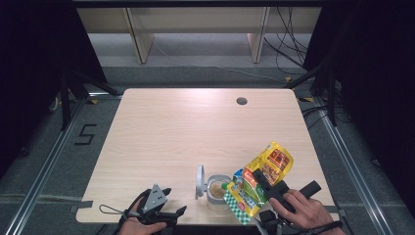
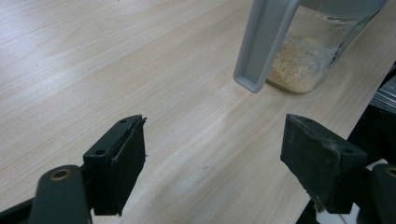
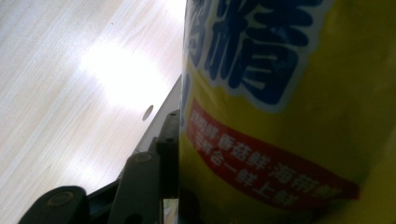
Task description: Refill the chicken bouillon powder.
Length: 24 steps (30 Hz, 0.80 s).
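A yellow and green seasoning pouch hangs tilted over a glass jar near the table's front edge, its lower end at the jar's mouth. My right gripper is shut on the pouch; in the right gripper view the yellow pouch presses against the left finger. The jar holds pale granules, and its grey lid stands flipped open at its left. My left gripper rests open on the table to the left of the jar, its fingers wide apart with only bare wood between them.
The light wooden table has a round cable hole at the far right. Dark floor and metal rails surround the table, with wooden shelving legs behind it.
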Tool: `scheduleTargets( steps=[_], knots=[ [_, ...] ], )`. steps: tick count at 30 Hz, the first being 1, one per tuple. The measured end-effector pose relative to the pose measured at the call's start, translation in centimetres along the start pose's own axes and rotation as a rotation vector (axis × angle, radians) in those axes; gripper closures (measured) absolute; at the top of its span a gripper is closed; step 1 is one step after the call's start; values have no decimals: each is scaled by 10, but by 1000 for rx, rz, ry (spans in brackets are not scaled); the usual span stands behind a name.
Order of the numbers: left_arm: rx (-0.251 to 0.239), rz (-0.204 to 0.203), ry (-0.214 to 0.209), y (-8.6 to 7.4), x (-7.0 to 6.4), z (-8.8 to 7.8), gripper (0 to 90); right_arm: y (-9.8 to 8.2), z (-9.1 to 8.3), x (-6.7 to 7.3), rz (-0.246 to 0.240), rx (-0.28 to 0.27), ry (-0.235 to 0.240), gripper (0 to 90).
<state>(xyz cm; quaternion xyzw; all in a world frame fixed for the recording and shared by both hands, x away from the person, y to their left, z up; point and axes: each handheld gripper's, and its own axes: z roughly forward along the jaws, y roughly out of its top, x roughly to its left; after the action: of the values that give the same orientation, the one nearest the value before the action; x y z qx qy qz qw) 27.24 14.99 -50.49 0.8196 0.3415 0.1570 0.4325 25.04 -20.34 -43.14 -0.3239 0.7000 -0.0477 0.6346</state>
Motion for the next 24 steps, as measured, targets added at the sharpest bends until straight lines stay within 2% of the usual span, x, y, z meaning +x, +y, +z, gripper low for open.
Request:
scheduleTargets(
  steps=[4, 5, 7, 10, 11, 12, 14, 15, 16, 19, 24],
  knots=[
    [7, 11, 4, 0, 1, -1, 213, 0, 0, 0, -3, 2, -3, 604],
    [-4, -3, 0, 0, 0, 0, 213, 0, 0, 0, -3, 2, -3, 604],
    [9, 9, 2, 0, 1, 0, 213, 0, 0, 0, -5, 2, -1, 604],
    [-11, -13, -4, 0, -1, 1, 213, 0, 0, -1, -8, -1, 6, 604],
    [-3, -7, -4, 0, -1, 0, 213, 0, 0, 0, 7, 9, 4, 604],
    [-7, -9, -5, 0, -1, 1, 213, 0, 1, -1, -10, -2, 3, 604],
    [4, 5, 4, 0, 0, 0, 213, 0, 1, -1, -11, -6, 4, 610],
    [-3, -2, 0, 0, 0, 0, 213, 1, 1, -2, -10, -6, 30, 611],
    [-3, -3, 1, 0, 0, 0, 214, 1, 1, -1, -13, -5, 5, 611],
    [7, 10, 5, 0, 1, -1, 213, 1, 0, -2, -16, -6, 3, 611],
    [2, 4, 4, 0, 1, 0, 213, 0, 0, -1, -9, -1, 3, 612]
  ],
)
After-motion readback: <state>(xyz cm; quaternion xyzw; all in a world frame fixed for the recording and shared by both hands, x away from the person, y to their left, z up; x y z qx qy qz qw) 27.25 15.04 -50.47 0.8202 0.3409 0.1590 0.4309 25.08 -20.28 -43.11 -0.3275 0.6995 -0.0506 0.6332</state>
